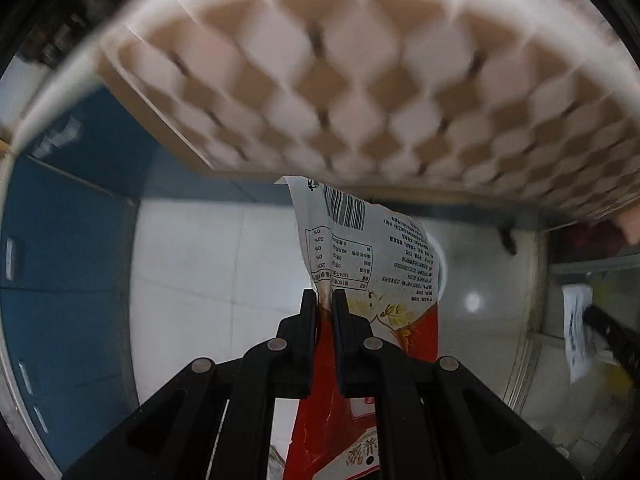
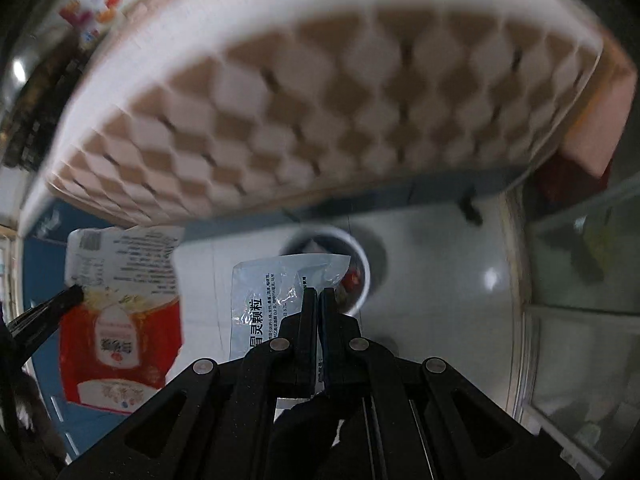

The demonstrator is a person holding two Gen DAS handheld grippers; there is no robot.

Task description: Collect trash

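Left gripper (image 1: 324,300): jaws closed to a narrow slit on the red-and-white wrapper (image 1: 372,264), pinched at its left edge near the boundary between white print and red panel. The wrapper stood up from the jaws toward centre frame, barcode end uppermost; the red end ran down behind the fingers to the bottom edge. An edge pinch probably let the sheet hang free so it would drop cleanly on release.

Right gripper (image 2: 318,300): jaws almost fully closed on the clear packet (image 2: 272,296), gripped at its right side, lower centre of the right wrist view. Most of the packet spread left of the fingers; its top right corner lay across the lower left of the bin's mouth.

White bin (image 2: 366,268): centre of the right wrist view, just beyond the right fingertips, on pale floor tiles (image 2: 440,300); contents dark with some red, not legible. In the left wrist view the bin was mostly hidden behind the wrapper.

Room: checked table (image 2: 320,100) filled the upper half of both views, blurred; its near edge sat above the bin. Blue cabinet (image 1: 68,260) bounded the left, a glass-fronted unit (image 2: 580,280) the right. Open floor lay between them. Judgement: both pieces were held ready for the bin, right one nearer.
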